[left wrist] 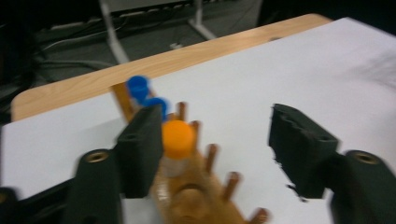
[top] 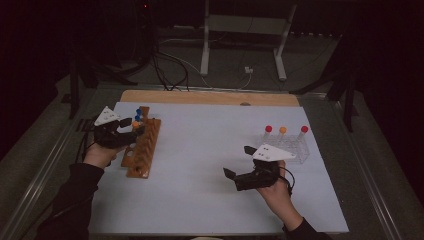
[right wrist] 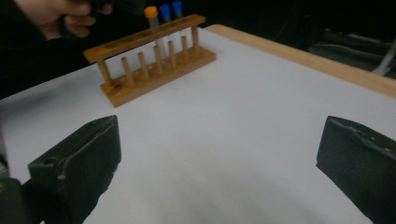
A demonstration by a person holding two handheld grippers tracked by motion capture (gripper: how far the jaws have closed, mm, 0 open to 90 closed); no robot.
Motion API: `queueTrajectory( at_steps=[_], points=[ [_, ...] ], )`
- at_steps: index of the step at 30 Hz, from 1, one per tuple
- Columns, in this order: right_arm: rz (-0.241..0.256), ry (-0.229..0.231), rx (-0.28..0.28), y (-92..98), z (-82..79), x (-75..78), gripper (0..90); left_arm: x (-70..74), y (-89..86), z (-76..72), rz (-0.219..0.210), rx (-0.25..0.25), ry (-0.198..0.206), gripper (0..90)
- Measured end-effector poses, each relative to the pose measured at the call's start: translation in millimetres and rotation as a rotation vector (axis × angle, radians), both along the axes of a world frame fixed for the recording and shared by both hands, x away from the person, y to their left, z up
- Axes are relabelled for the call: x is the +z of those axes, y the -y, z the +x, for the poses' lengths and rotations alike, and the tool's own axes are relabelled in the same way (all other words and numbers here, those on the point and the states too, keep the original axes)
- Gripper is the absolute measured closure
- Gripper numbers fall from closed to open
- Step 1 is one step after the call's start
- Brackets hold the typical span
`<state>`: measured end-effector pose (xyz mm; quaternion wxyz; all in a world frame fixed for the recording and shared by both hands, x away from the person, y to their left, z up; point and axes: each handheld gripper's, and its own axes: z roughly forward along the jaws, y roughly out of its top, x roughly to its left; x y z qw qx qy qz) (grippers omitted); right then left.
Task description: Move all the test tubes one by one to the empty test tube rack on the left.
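A white rectangular sheet (top: 210,165) covers the light wooden tabletop (top: 200,96), and everything under inspection sits on it.

The long brown wooden test-tube rack (top: 142,147) lies at the left side of the sheet, its long axis running from the person's side away toward the far edge. In the right gripper view, its row of upright pegs stands along the near side.

The clear plastic tube rack (top: 290,147) stands at the right side, well apart from the wooden one, carrying two red-capped tubes and one orange-capped tube upright.

The left gripper (left wrist: 219,144) is at the far end of the wooden rack. Its jaws stand wide apart; one pad is just beside the orange-capped clear tube (left wrist: 177,144), the other well clear of it, so nothing is clamped. That tube stands upright in the rack, cap uppermost, long axis vertical.

Two blue-capped tubes (left wrist: 144,93) stand upright just beyond it.

The right gripper (top: 239,170) hovers over bare sheet near the clear rack, jaws wide open, holding nothing
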<state>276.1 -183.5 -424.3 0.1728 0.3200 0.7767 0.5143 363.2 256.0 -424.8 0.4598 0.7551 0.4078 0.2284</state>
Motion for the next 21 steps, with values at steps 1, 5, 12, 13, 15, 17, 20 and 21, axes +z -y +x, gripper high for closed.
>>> queueTrajectory(
  at_steps=[1,5,12,13,15,17,20,21],
  points=[
    [0.003,0.005,-0.006,2.5,0.7,1.6,0.0,0.9,2.9,-3.0,-0.003,-0.011,0.002,29.3],
    [0.011,0.023,-0.042,14.4,3.5,7.8,0.0,4.6,16.3,-14.4,-0.029,-0.057,0.005,18.5],
    [-0.006,0.059,-0.140,40.7,11.2,14.2,0.0,6.8,42.6,-30.7,-0.052,-0.184,0.006,7.6],
    [-0.010,0.062,-0.161,45.5,13.1,14.1,0.0,6.3,46.1,-32.8,-0.057,-0.205,0.001,5.6],
    [-0.018,0.067,-0.197,55.4,17.2,13.7,0.0,4.5,53.1,-36.7,-0.062,-0.236,-0.004,4.0],
    [-0.025,0.068,-0.239,65.2,20.7,13.7,0.0,2.5,58.9,-39.8,-0.067,-0.262,-0.014,2.4],
    [-0.035,0.068,-0.286,78.7,25.9,13.5,0.0,-1.4,65.4,-43.2,-0.083,-0.298,-0.024,2.4],
    [-0.045,0.073,-0.304,82.2,27.3,13.1,0.0,-2.9,67.4,-44.1,-0.086,-0.304,-0.028,2.4]
  ],
)
